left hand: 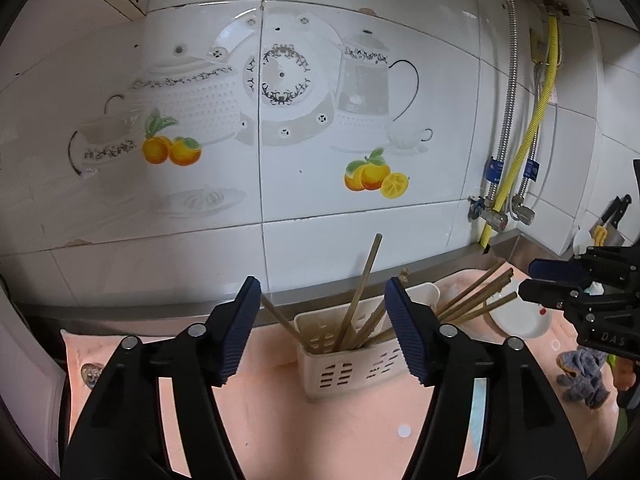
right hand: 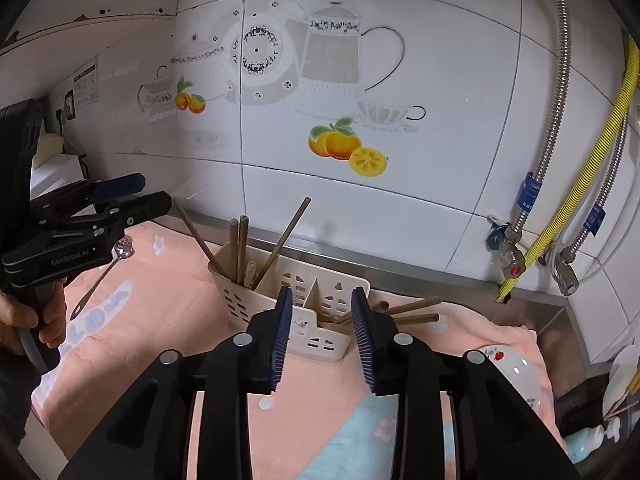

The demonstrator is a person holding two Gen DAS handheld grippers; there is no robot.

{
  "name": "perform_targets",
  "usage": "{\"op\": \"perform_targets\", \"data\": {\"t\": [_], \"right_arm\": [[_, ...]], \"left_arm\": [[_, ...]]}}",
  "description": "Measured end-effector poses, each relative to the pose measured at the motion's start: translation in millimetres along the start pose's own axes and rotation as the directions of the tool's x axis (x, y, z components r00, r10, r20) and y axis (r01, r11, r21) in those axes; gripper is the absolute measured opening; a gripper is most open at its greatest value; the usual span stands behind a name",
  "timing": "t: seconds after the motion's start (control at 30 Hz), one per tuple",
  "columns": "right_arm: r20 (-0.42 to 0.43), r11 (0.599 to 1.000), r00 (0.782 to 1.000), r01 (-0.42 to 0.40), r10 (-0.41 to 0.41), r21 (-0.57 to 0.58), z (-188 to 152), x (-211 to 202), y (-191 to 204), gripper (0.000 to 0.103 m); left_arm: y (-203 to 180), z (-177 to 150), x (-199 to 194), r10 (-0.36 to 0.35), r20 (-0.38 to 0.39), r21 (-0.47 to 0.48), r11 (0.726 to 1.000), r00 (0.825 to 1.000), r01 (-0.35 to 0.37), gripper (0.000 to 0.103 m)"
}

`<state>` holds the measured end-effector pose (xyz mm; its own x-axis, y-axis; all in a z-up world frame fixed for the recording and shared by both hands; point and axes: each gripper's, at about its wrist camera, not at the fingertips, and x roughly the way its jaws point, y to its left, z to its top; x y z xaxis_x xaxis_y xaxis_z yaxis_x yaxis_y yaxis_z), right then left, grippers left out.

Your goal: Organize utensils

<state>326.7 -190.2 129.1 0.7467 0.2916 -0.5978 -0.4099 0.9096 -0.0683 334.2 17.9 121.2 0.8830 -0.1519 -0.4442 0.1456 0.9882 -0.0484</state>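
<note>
A cream slotted utensil holder [left hand: 340, 368] [right hand: 240, 304] stands on a pink cloth [right hand: 168, 320] by the tiled wall. Several brown chopsticks [left hand: 360, 292] [right hand: 280, 240] stand upright in its left compartment. More chopsticks [left hand: 476, 288] [right hand: 412, 312] jut out low to the right at its right end. A metal spoon [right hand: 100, 276] lies on the cloth at the left. My left gripper [left hand: 322, 292] [right hand: 154, 191] hovers open in front of the holder with nothing between its pads. My right gripper [right hand: 322, 296] [left hand: 526, 280] is open too and holds nothing, close over the holder's right half.
A white bowl [left hand: 524, 320] [right hand: 516, 372] with a red motif sits on the cloth to the right. A grey rag [left hand: 584, 376] lies near it. Steel hoses and a yellow hose [right hand: 560, 216] run down the wall at the right. A cleaver [left hand: 612, 216] stands far right.
</note>
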Motion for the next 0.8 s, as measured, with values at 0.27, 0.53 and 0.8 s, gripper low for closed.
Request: {"op": "perform_targets", "data": {"t": [0.27,0.53,0.8], "right_arm": [[0.013,1.0,1.0,0.001,-0.002,0.016,-11,-11,4,0.045],[0.026,1.0,1.0,0.002,-0.003,0.025,-25,-20,10,0.061],[0.049,0.999,0.999,0.004,-0.006,0.05,-40,-31,14,0.075]], "left_arm": [[1,-15,-20,0.027,0.016,0.012,1.0,1.0,-0.027,0.083],[-4,-33,-41,0.051,0.042,0.044,0.998,0.998,-0.053,0.098],[-5,-47,-61,0.047,0.061,0.045,0.998,0.997,-0.05,0.098]]}}
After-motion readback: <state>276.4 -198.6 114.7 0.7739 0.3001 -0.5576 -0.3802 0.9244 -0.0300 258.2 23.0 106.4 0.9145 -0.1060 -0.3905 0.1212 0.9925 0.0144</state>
